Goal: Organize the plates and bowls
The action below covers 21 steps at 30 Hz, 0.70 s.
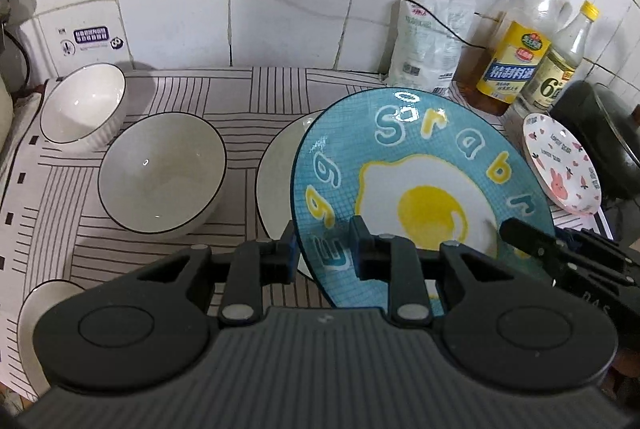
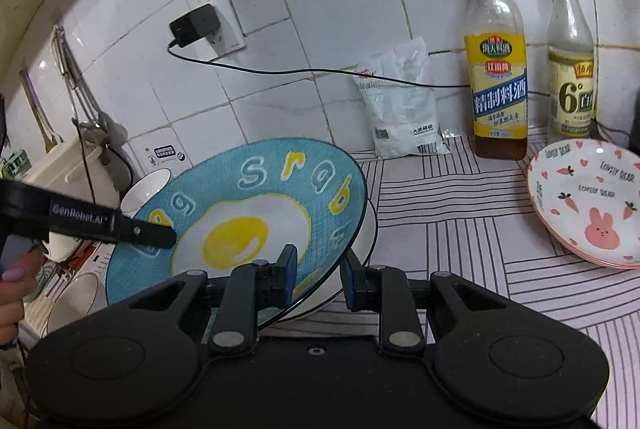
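Observation:
A blue plate with a fried-egg picture (image 1: 420,185) is held tilted above a white black-rimmed plate (image 1: 280,165). My left gripper (image 1: 324,253) is shut on the blue plate's near left rim. My right gripper (image 2: 318,277) is shut on its right rim (image 2: 280,213); its finger also shows in the left wrist view (image 1: 528,237). The left gripper's finger crosses the right wrist view (image 2: 120,227). Two white black-rimmed bowls (image 1: 162,171) (image 1: 82,103) stand to the left. A pink rabbit plate (image 2: 592,201) sits at the right.
A striped mat (image 1: 248,97) covers the counter. Two bottles (image 2: 498,69) (image 2: 572,61) and a white bag (image 2: 400,109) stand against the tiled wall. A dark pot (image 1: 600,133) is far right. Another white bowl (image 1: 36,313) lies near left. A charger and cable (image 2: 196,25) hang on the wall.

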Motion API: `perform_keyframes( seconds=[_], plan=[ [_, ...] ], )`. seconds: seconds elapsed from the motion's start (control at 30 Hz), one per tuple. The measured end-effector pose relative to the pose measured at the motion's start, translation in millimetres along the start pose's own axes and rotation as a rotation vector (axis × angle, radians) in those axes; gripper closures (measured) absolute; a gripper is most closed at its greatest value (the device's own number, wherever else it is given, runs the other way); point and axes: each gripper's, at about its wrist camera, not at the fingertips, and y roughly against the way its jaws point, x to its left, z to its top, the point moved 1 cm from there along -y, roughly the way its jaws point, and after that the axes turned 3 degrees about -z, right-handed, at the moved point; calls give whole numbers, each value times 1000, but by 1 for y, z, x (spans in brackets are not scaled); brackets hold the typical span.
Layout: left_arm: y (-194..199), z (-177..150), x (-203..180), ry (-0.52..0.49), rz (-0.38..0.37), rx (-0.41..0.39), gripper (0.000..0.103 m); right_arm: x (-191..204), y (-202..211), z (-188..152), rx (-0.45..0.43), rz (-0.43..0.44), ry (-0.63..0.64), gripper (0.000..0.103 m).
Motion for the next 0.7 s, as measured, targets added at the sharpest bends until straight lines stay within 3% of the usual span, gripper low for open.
perform_keyframes(
  seconds=[0.47,0.7],
  plan=[
    [-40,10,15,75,29,134,75,-5,-45,1,66,-3,28,75],
    [-55,15,19,90,38,204,72,1,-56,3,93,-46,71,75]
  ],
)
